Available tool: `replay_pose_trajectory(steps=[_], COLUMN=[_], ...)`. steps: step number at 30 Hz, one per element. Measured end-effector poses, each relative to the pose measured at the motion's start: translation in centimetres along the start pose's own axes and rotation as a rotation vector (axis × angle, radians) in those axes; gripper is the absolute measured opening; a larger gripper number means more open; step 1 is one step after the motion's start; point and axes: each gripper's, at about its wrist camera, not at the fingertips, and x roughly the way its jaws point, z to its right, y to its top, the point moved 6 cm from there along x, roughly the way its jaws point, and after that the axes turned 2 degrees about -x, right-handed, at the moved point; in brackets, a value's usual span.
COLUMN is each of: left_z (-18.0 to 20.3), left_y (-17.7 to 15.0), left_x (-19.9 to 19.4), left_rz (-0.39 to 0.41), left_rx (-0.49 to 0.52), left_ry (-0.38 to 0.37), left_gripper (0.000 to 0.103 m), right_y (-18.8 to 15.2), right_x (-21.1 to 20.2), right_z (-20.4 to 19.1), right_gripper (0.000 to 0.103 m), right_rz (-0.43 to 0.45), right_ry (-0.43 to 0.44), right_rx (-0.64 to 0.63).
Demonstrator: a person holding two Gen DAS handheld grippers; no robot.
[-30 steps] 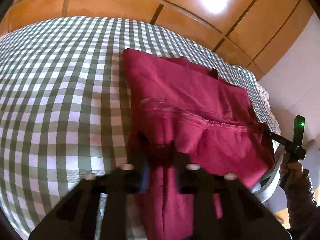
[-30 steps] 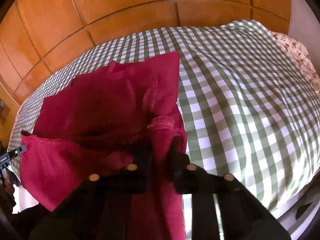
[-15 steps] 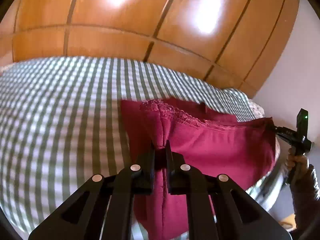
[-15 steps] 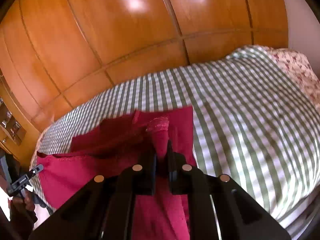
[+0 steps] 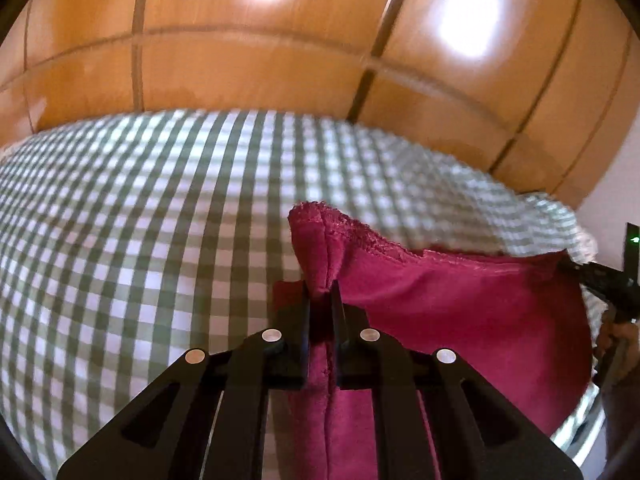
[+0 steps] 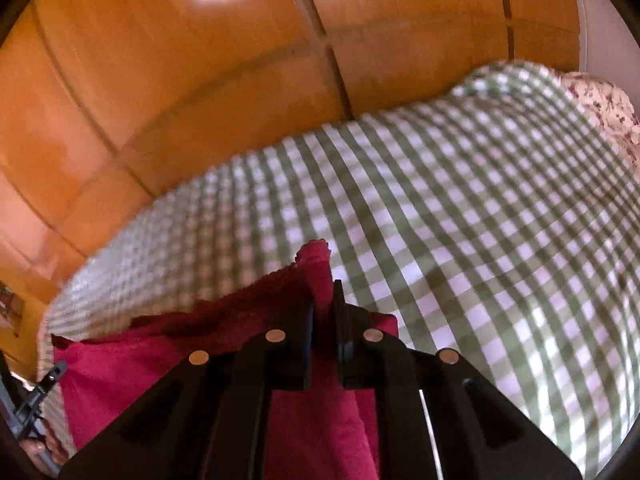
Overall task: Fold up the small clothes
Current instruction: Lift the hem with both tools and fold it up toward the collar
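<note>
We hold a crimson garment (image 5: 460, 320) aloft over a bed spread with a green-and-white checked cover (image 5: 160, 220), one corner pinched in each claw. The left claw (image 5: 320, 300) is clamped on a gathered corner with a scalloped lace hem that stands up above the fingertips; the right claw (image 6: 322, 300) is clamped on the opposite corner, which pokes up in a small rounded tuft.

From the left wrist we see the cloth stretch away to the right of the left claw in a taut sheet, its upper hem running nearly straight to the far corner, where the dark tip of the right claw (image 5: 588, 276) bites it — a green light glows on the device just beyond. A second length of the cloth hangs straight down between the left claw's fingers (image 5: 298, 320), with a seam down its middle.

From the right wrist the picture mirrors: the garment (image 6: 132, 364) runs leftward from the right claw to the left claw (image 6: 54, 374), small at the frame's edge. Only this view shows a floral-print fabric (image 6: 596, 100) at the far right end of the bed cover (image 6: 460, 200).

Glossy orange wooden panels (image 5: 260, 68) rise behind the bed in both views — blurred, like the far checks.
</note>
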Motion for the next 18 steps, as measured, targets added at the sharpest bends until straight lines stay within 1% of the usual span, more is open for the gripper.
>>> replay_pose_trajectory(steps=[2, 3, 4, 6, 7, 8, 9, 10, 11, 13, 15, 16, 18], left_z=[-0.7, -0.9, -1.0, -1.1, -1.2, -1.0, -1.0, -0.7, -0.3, 0.8, 2.6, 3.2, 4.2], left_y=[-0.4, -0.6, -0.6, -0.4, -0.2, 0.0, 0.0, 0.0, -0.1, -0.6, -1.8, -2.3, -3.2], left_x=[2.3, 2.9, 3.0, 2.5, 1.8, 0.7, 0.0, -1.2, -2.3, -3.8, -4.5, -4.4, -3.3], left_rz=[-0.052, -0.066, -0.068, -0.054, -0.035, 0.005, 0.027, 0.059, 0.092, 0.129, 0.142, 0.137, 0.105], left_rx=[-0.039, -0.048, -0.058, -0.083, -0.090, -0.091, -0.086, -0.074, -0.065, -0.039, 0.024, 0.049, 0.076], left_ry=[0.030, 0.049, 0.059, 0.079, 0.095, 0.108, 0.113, 0.124, 0.129, 0.113, 0.102, 0.102, 0.087], left_gripper=[0.008, 0.009, 0.014, 0.032, 0.043, 0.045, 0.045, 0.045, 0.045, 0.045, 0.045, 0.045, 0.046], right_y=[-0.8, -1.2, -1.4, -1.4, -1.3, -1.1, -1.2, -1.2, -1.3, -1.8, -3.1, -3.9, -5.3], right_x=[1.8, 2.3, 2.3, 1.8, 1.2, 0.0, -1.0, -2.3, -4.0, -5.8, -7.0, -7.2, -6.6], right_z=[0.8, 1.2, 1.3, 1.6, 1.6, 1.5, 1.2, 0.7, -0.2, -1.9, -4.3, -5.5, -7.8], right_gripper=[0.008, 0.016, 0.032, 0.045, 0.056, 0.064, 0.074, 0.076, 0.077, 0.085, 0.091, 0.094, 0.095], right_rz=[-0.028, -0.030, -0.026, -0.007, 0.010, 0.046, 0.080, 0.121, 0.160, 0.185, 0.172, 0.154, 0.106], right_ry=[-0.023, -0.037, -0.041, -0.032, -0.045, -0.082, -0.101, -0.101, -0.077, -0.017, 0.086, 0.119, 0.159], right_rx=[0.006, 0.008, 0.010, 0.010, 0.001, -0.018, -0.032, -0.053, -0.076, -0.099, -0.135, -0.157, -0.205])
